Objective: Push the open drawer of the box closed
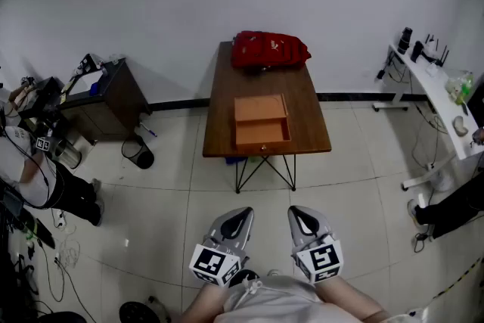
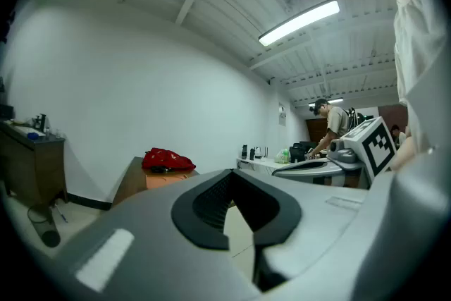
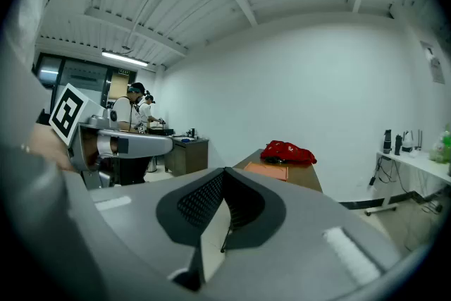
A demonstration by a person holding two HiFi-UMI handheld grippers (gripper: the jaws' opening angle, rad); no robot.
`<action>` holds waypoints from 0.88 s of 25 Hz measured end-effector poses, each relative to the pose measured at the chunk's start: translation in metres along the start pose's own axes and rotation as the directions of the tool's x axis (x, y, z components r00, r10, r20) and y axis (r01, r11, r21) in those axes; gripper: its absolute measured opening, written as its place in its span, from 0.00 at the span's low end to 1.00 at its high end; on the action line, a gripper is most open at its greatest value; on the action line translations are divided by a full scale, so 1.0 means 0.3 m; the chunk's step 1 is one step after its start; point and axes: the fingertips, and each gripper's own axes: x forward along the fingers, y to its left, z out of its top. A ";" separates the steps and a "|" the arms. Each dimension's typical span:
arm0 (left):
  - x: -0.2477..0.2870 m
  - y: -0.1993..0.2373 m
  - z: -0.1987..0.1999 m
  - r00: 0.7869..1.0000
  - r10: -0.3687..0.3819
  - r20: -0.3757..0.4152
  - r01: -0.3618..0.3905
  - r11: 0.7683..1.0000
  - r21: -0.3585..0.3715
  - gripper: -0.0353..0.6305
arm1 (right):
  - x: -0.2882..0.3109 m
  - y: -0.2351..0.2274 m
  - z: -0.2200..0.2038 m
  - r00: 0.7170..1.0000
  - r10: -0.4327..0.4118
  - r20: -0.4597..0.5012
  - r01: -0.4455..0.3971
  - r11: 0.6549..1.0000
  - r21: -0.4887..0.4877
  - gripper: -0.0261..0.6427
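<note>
An orange box (image 1: 259, 109) lies on the brown table (image 1: 223, 87), its drawer (image 1: 262, 135) pulled open toward me. A red bag (image 1: 268, 51) sits behind it at the table's far end. Both grippers hang near my body, well short of the table. The tips of the left gripper (image 1: 243, 212) meet and hold nothing, and the right gripper (image 1: 296, 211) is shut and empty too. In the left gripper view the left gripper (image 2: 232, 173) points toward the box (image 2: 165, 178) and bag (image 2: 168, 160). In the right gripper view the right gripper (image 3: 224, 170) points at the box (image 3: 271, 169) and bag (image 3: 287, 151).
A dark cabinet (image 1: 113, 94) and a black bin (image 1: 140, 155) stand to the left of the table, with a seated person (image 1: 45, 178) and floor cables beyond. A white desk (image 1: 435, 98) with bottles runs along the right. Tiled floor lies between me and the table.
</note>
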 end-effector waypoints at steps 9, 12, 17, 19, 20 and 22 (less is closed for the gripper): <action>0.058 0.003 -0.052 0.999 0.024 -0.029 -0.024 1.000 -0.018 0.06 | 0.034 -0.065 -0.051 0.999 0.025 -0.022 -0.024 0.999 0.037 0.05; 0.093 0.050 -0.060 0.999 0.027 -0.040 -0.027 1.000 -0.013 0.06 | 0.091 -0.087 -0.068 0.999 0.022 -0.027 -0.020 0.998 0.063 0.05; 0.188 0.188 -0.084 0.999 0.020 -0.048 -0.022 0.999 -0.041 0.06 | 0.227 -0.154 -0.103 0.997 -0.019 -0.074 0.026 0.995 0.095 0.05; 0.258 0.260 -0.072 0.999 0.004 -0.041 -0.006 0.999 -0.048 0.06 | 0.307 -0.205 -0.095 0.996 -0.039 -0.084 0.048 0.994 0.100 0.05; 0.296 0.300 -0.063 0.999 -0.003 -0.039 0.001 0.999 -0.049 0.06 | 0.351 -0.231 -0.086 0.995 -0.048 -0.087 0.057 0.994 0.098 0.05; 0.372 0.383 -0.047 0.999 -0.015 -0.041 0.012 0.998 -0.054 0.06 | 0.441 -0.284 -0.068 0.993 -0.068 -0.094 0.077 0.993 0.094 0.05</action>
